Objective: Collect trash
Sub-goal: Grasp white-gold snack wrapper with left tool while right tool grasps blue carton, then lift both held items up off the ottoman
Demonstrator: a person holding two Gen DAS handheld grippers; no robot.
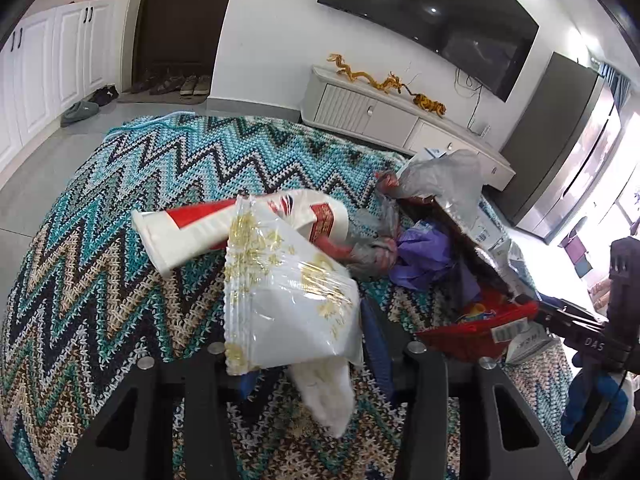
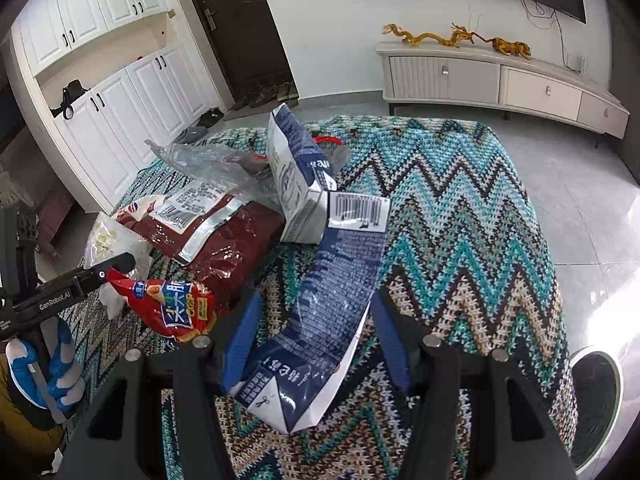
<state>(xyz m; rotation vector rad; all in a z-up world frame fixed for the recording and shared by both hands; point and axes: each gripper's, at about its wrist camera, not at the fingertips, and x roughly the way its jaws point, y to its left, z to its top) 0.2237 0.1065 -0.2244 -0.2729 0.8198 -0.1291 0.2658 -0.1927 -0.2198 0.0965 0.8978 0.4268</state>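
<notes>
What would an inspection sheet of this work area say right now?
Surface: table under a zigzag knitted cloth.
Job's things: white wrapper, flattened blue carton, toothpaste tube, red snack bag, dark red pouch, blue-and-white carton, clear plastic, purple plastic.
Clutter: the trash lies piled together at one side of the cloth.
Grippers: left tool shut on the white wrapper; right tool is around the flattened blue carton, grip uncertain.
Cables: wires hang under the television.
Surroundings: low cabinet, white cupboards, dark door, shoes.
</notes>
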